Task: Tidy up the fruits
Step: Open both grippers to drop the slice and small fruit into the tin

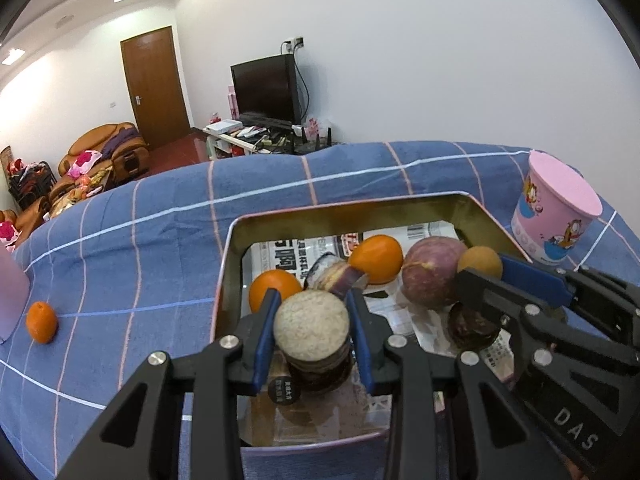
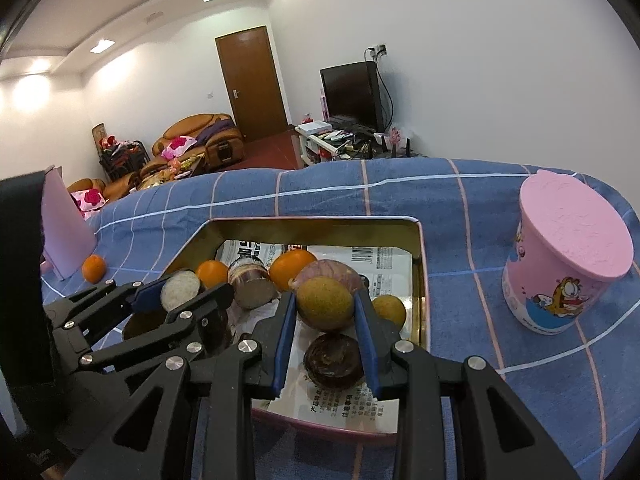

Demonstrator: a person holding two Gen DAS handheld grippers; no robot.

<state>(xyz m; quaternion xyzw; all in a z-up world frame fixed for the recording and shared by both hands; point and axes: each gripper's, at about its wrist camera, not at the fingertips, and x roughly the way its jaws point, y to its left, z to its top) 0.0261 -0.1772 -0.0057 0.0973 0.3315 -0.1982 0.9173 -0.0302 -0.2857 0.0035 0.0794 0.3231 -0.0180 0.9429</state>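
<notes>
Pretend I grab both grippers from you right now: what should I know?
Left gripper: shut on a pale-topped round piece, held over the tin.
Right gripper: shut on a yellow-green fruit, also over the tin.
Already in the tin, on its newspaper lining: two oranges, a big purple fruit, a small brown fruit, a dark round piece and a purple cut chunk.
Left to do: set down both held pieces, then fetch the orange lying on the blue cloth left of the tin.
The pink cup on the right is untouched.
</notes>
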